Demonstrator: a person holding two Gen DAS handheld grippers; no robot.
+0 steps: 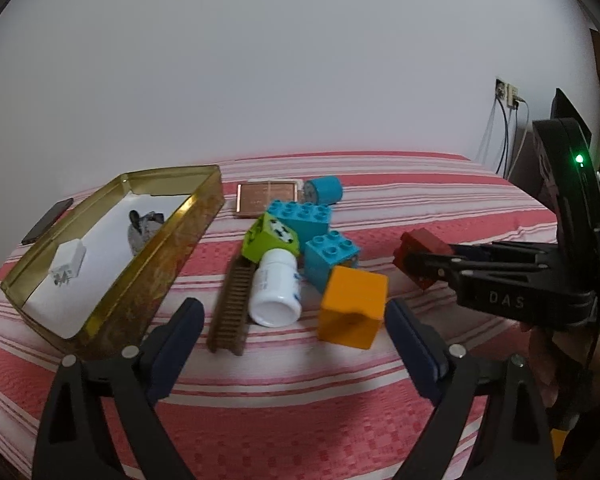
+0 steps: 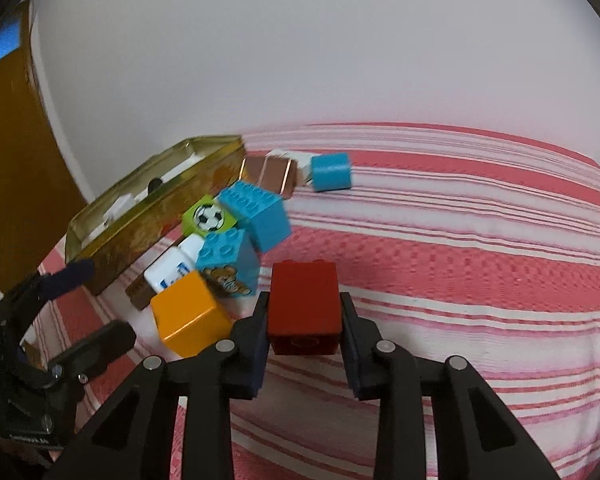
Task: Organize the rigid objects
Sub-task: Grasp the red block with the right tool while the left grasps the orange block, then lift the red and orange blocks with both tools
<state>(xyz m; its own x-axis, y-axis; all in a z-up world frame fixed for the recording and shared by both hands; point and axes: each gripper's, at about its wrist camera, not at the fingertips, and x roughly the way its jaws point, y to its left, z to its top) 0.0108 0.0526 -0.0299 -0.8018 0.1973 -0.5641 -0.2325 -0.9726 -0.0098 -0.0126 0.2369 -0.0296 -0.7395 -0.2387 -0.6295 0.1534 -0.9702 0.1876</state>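
A gold tin lies open on the striped bed at the left, holding a white plug adapter and a grey object. Beside it lies a pile: orange block, white bottle, brown comb-like strip, green block, two blue bricks. My left gripper is open, its fingers astride the bottle and orange block. My right gripper is shut on a red brick, held above the bed right of the pile; it also shows in the left wrist view.
A copper-coloured flat box and a blue cylinder lie behind the pile. A dark phone lies left of the tin. Wall sockets with cables are at the right. A brown door stands at the left.
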